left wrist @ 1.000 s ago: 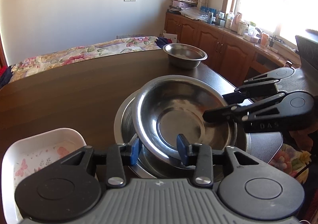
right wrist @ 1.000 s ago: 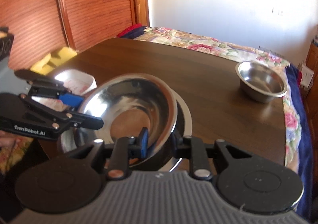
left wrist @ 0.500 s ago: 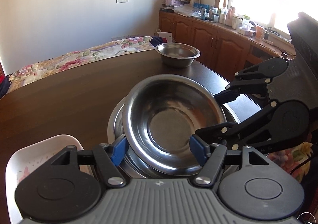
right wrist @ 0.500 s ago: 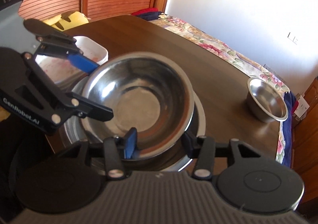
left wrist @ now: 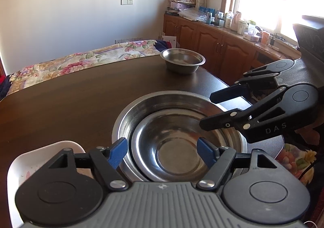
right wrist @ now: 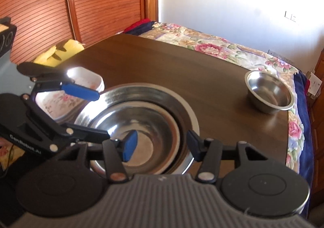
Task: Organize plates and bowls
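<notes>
A medium steel bowl (left wrist: 174,147) (right wrist: 141,137) sits nested inside a larger steel bowl (left wrist: 141,112) (right wrist: 129,94) near the table's front edge. My left gripper (left wrist: 162,151) is open and empty, its jaws spread above the near rim of the stack; it also shows in the right wrist view (right wrist: 101,114). My right gripper (right wrist: 160,145) is open and empty above the stack's other side; it also shows in the left wrist view (left wrist: 206,110). A small steel bowl (left wrist: 182,63) (right wrist: 269,91) stands alone at the table's far corner.
A white dish with a flower print (left wrist: 40,163) (right wrist: 66,98) sits beside the stack on the dark wooden table (left wrist: 70,102). A floral cloth (right wrist: 222,46) lies past the table's far edge. Wooden cabinets (left wrist: 212,46) with clutter stand under the window.
Both grippers held the medium bowl by its rim, tilted over the larger bowl. They opened and let go; the bowl now rests level inside it, and both grippers have drawn back.
</notes>
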The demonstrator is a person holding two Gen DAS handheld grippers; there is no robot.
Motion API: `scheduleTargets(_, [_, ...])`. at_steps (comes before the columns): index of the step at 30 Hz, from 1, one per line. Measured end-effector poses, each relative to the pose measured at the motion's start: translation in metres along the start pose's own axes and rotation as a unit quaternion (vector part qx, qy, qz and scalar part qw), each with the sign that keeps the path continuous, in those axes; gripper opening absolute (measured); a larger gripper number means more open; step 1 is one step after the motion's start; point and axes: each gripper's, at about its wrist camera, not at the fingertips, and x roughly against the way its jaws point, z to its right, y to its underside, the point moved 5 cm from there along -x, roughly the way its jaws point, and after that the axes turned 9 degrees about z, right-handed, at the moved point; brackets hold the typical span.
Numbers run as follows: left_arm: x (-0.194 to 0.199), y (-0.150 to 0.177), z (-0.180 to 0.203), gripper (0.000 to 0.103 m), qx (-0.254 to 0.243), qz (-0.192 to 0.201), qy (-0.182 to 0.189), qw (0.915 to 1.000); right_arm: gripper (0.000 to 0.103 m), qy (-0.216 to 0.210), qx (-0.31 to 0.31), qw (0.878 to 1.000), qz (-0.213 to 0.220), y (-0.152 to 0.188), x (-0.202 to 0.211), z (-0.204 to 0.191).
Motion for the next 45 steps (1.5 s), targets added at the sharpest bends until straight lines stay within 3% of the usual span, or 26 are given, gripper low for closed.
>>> scheduleTargets(10, [-0.004,-0.038,0.001,0.078,0.003,0.036,-0.009,0.9993,0.055,0.012,-0.007,0.999,0.052,-0.019,0.009,0.020])
scheduleTargets(20, [-0.034,-0.080,-0.007,0.088,0.006,0.058,-0.045,0.9973,0.056,0.053,-0.034,0.992,0.106,-0.032,0.013,0.075])
scheduleTargets(29, [-0.066,-0.098,-0.019,0.094,0.014,0.061,-0.069,0.9957,0.102,0.083,-0.063,0.983,0.150,-0.033,0.010,0.131])
scheduleTargets(45, [-0.131,-0.124,-0.014,0.095,0.012,0.033,-0.045,0.9984,0.102,0.108,-0.119,0.975,0.153,-0.016,-0.031,0.198])
